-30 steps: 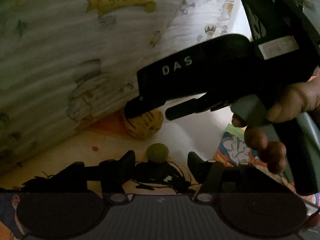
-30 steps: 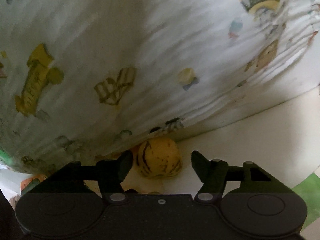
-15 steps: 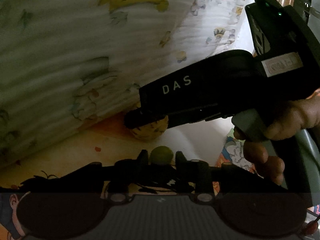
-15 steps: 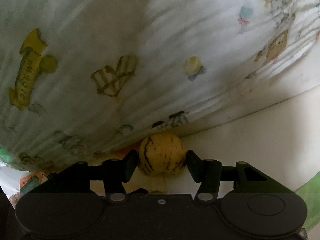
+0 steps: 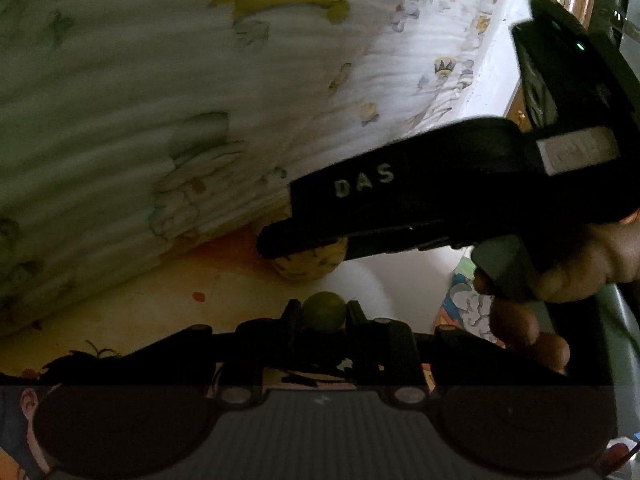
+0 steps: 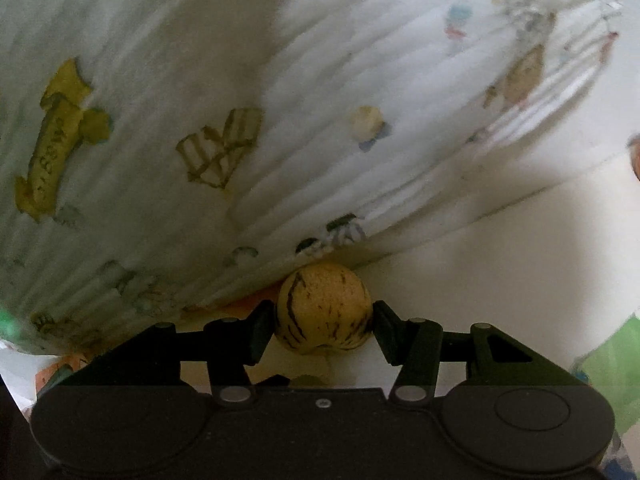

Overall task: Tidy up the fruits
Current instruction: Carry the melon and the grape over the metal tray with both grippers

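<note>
While both views are dim, both grips can be read. The left claw (image 5: 323, 316) is seen clamped on a small green fruit (image 5: 323, 315), one finger pressed to each side of it. The right claw (image 6: 324, 320) is seen pinching a yellow fruit with dark stripes (image 6: 323, 310), the pads set against its left and right flanks.

Both fruits are found low on a printed mat (image 5: 224, 292), close to the foot of a white ribbed fabric cover (image 6: 280, 100) printed with cartoon figures and a yellow banner. The striped fruit is located right at the cover's lower edge, apparently touching it; contact cannot be confirmed. The green fruit is located just in front of it, near but apart.

From the left wrist view, the right tool body, marked "DAS" (image 5: 362, 182), is seen reaching in from the right, with its tip over the striped fruit (image 5: 308, 266). It is held by a person's right hand (image 5: 576, 268), fingers wrapped around the grey handle.
</note>
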Demonstrator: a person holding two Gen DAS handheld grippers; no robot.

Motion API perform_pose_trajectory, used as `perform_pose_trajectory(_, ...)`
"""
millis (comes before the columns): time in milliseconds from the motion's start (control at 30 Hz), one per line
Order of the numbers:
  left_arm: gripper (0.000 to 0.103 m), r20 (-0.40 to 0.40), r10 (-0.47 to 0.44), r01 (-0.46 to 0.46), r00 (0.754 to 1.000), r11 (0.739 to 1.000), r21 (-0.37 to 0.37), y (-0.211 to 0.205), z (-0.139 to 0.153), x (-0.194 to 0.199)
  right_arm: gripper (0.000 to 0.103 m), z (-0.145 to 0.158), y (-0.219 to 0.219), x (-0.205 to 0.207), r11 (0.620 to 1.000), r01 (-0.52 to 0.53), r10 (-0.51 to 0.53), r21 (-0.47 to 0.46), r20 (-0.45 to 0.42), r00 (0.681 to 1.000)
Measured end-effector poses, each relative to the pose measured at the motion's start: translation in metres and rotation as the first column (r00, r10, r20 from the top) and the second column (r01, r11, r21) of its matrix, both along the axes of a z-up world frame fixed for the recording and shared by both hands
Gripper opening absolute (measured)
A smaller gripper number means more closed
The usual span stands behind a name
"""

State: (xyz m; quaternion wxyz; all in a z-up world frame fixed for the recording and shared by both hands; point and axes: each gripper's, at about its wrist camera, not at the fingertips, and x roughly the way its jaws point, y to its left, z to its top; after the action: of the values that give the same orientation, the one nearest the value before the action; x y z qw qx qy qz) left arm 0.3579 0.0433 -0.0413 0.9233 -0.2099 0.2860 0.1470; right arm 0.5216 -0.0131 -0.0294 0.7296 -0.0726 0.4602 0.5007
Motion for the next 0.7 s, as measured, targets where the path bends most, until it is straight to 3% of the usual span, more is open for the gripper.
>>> perform_pose_trajectory(300,0.025,-0.015,-0.005,0.004,1.0,1.0,-0.029,0.01,0.005,-0.01,0.055,0.002,-0.037,-0.006,0.991,0.101,-0.098,0.092,-0.041,0.994)
perform_pose_trajectory(700,0.025,-0.034,0.0,-0.002,0.999,0.998,-0.065,0.009,0.016,-0.017,0.055,0.022,-0.087,-0.029,0.971,0.189,-0.183,0.145,-0.053,0.982)
